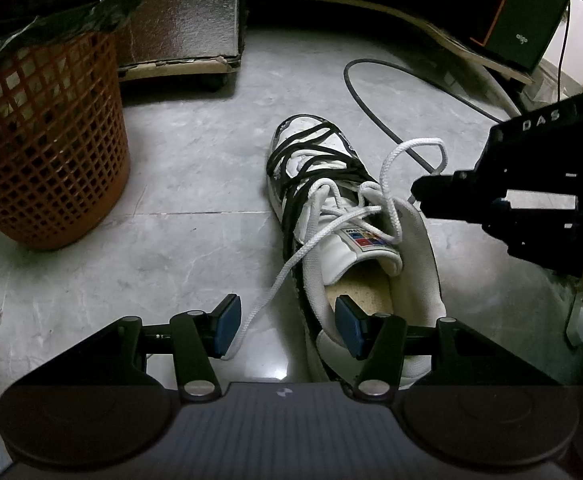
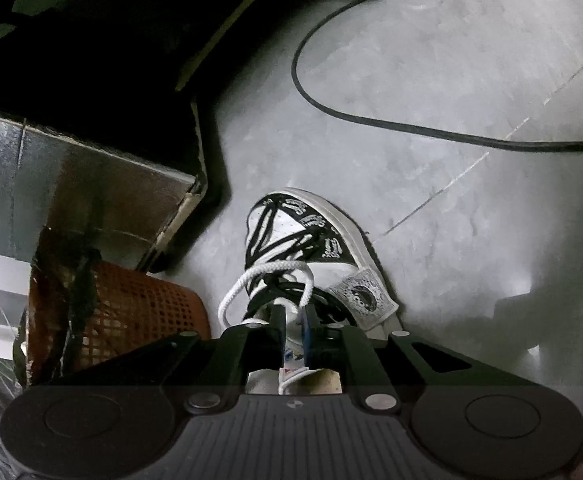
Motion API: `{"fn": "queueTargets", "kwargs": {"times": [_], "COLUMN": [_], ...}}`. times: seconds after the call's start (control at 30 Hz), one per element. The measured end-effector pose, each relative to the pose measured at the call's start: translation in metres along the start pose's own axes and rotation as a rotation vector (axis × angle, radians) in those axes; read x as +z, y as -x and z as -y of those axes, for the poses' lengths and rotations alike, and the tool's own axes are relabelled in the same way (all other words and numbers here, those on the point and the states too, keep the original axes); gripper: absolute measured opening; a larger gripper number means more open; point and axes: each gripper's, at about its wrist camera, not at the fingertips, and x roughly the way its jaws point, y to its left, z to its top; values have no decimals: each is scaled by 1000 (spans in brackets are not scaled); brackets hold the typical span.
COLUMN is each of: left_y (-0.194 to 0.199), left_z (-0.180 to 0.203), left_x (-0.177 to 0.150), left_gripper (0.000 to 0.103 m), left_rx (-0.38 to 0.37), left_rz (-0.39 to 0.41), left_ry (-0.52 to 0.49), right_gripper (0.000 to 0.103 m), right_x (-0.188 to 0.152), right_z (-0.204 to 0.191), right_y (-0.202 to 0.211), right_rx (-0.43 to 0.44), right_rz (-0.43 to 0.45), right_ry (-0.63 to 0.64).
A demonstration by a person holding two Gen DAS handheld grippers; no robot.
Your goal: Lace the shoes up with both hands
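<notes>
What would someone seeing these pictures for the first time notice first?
The white high-top sneaker with black straps stands mid-floor on the grey tiles, its thick white woven lace looping loosely above the tongue. The black right gripper reaches in beside that loop, while the left gripper hangs open over the heel. An orange plastic mesh wastebasket fills the left side.

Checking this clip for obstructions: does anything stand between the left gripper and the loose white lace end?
Nothing visible does. The left gripper has its jaws open, and the loose white lace end already hangs between them, close to the left pad. Only bare floor shows behind it. The right gripper is off at the lace loop, farther along the shoe.
</notes>
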Motion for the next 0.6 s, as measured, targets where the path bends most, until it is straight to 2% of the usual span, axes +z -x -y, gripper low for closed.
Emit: {"fn": "queueTargets", "kwargs": {"times": [0.2,0.47,0.5,0.53,0.6], "left_y": [0,1,1,1,1], "left_z": [-2,-4,-4,-4,-4], "left_x": [0,0,0,0,1], "left_gripper": [56,56,56,56,56], "left_rx": [-3,-4,-4,-3,-4], "left_rz": [-1,-1,-3,-3,-3], "left_ry": [-6,-1,-1,0,0], "right_gripper": [16,16,13,2,1], "right_x": [4,12,12,12,11], "right_z": [6,4,4,4,2], "right_y": [4,-5,-6,-8,-10], "right_rx": [-7,-5,-3,-5,-16], "right_rz": [36,53,49,36,24], "right_ry": [-30,-9,-12,-8,13]}}
